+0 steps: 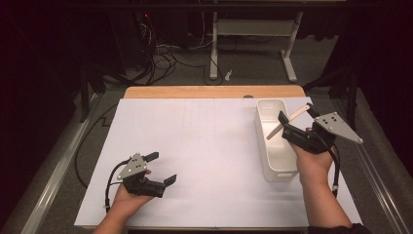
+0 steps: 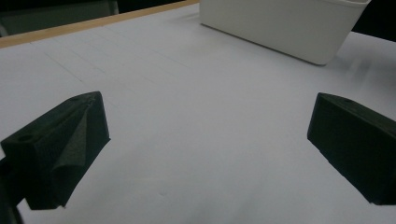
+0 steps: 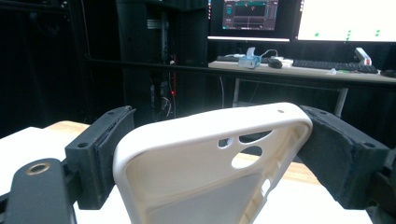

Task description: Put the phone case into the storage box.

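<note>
The phone case (image 3: pixel 205 172), cream-coloured with a camera cut-out near one end, is clamped across its width between the two jaws of the right gripper (image 1: pixel 297 122). In the high view the case (image 1: pixel 288 123) shows edge-on as a pale strip, tilted, with its lower end over the open white bin (image 1: pixel 268 168) and its upper end raised toward the far right. It is clear of the bin's floor and, as far as the high view tells, clear of the walls too.

The step in hand looks like lowering the case into the bin. To do it well, I would bring the case further over the middle of the bin and turn it so that its long side runs along the bin's length, since the bin is narrow. Then I would lower it until it rests on or sits just above the floor before letting the jaws part, so it does not drop and bounce. The near jaw hangs close to the bin's right wall; it should not hook the rim, or the light bin may slide on the white sheet (image 1: pixel 195 161).

The left gripper (image 1: pixel 158 168) rests low near the front of the sheet, well apart from the bin, its jaws wide and empty. It could steady the bin if it shifts.
</note>
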`<state>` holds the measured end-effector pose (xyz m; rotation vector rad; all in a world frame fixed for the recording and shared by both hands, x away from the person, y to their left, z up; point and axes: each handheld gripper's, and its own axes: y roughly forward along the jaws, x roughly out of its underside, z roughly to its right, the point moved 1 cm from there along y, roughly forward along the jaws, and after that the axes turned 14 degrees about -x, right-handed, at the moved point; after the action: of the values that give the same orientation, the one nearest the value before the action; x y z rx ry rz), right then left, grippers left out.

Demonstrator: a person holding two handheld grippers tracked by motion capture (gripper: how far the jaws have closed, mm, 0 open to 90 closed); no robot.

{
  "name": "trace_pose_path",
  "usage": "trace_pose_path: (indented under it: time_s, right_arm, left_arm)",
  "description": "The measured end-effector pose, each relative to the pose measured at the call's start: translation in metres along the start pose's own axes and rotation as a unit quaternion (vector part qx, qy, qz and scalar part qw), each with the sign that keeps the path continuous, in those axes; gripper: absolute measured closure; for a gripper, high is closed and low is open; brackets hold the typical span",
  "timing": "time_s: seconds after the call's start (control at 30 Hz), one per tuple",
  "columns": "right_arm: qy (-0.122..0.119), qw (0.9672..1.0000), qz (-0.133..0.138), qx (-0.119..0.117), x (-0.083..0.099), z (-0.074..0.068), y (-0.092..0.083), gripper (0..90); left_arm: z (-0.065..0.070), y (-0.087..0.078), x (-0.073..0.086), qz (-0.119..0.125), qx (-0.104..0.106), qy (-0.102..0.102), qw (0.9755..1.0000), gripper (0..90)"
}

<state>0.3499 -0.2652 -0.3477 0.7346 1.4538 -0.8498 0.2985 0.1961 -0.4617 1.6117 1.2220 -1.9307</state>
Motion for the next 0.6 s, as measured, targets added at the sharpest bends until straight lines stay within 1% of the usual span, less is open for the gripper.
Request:
trace_pose_path:
  time_s: [0.1,0.37,0.43,0.53,0.6]
  right_arm:
    - [0.003,1.0000,-0.006,0.007,0.001,0.002,0.011,14.7]
    - [0.012,0.9996,-0.008,0.025,0.001,0.008,0.035,14.7]
    - [0.013,0.9993,-0.011,0.033,0.002,0.010,0.042,14.7]
    - [0.022,0.9987,-0.018,0.041,0.004,0.013,0.052,14.7]
    - [0.023,0.9982,-0.024,0.049,0.005,0.015,0.059,14.7]
  left_arm:
    - [0.000,0.000,0.000,0.000,0.000,-0.001,1.0000,0.2]
    - [0.000,-0.001,0.000,0.003,0.003,-0.002,1.0000,0.2]
    - [0.000,-0.001,0.000,0.003,0.004,-0.002,1.0000,0.2]
    - [0.000,0.000,0.000,0.002,0.005,-0.002,1.0000,0.2]
    - [0.000,-0.001,0.000,0.002,0.006,-0.003,1.0000,0.2]
